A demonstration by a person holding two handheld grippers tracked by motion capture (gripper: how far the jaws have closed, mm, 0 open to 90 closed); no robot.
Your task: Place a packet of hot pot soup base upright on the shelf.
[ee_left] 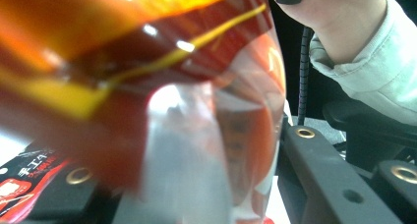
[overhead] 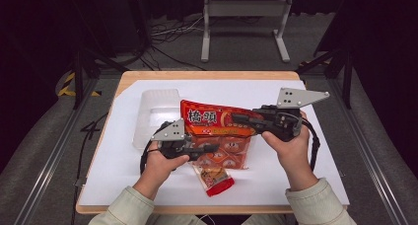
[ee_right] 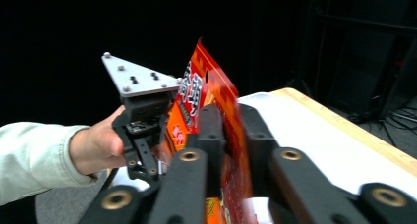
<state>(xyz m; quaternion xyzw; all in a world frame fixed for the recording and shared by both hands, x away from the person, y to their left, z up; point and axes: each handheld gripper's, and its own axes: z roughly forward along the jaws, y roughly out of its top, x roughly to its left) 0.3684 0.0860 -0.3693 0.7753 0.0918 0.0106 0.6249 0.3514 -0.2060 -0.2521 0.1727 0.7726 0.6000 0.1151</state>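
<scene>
Red snack bag (overhead: 217,136), centre of the high view, held above the white worktop (overhead: 296,180) between both claws. Left claw (overhead: 199,150) is clamped on its lower left edge; right claw (overhead: 241,119) straddles the top seam, grip uncertain. The film looks light, limp and slippery, so the stiffer sealed seams are probably the best holds.

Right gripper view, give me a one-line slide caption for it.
Right gripper jaws pinch the red snack bag upright above the white table, left gripper alongside.
</scene>
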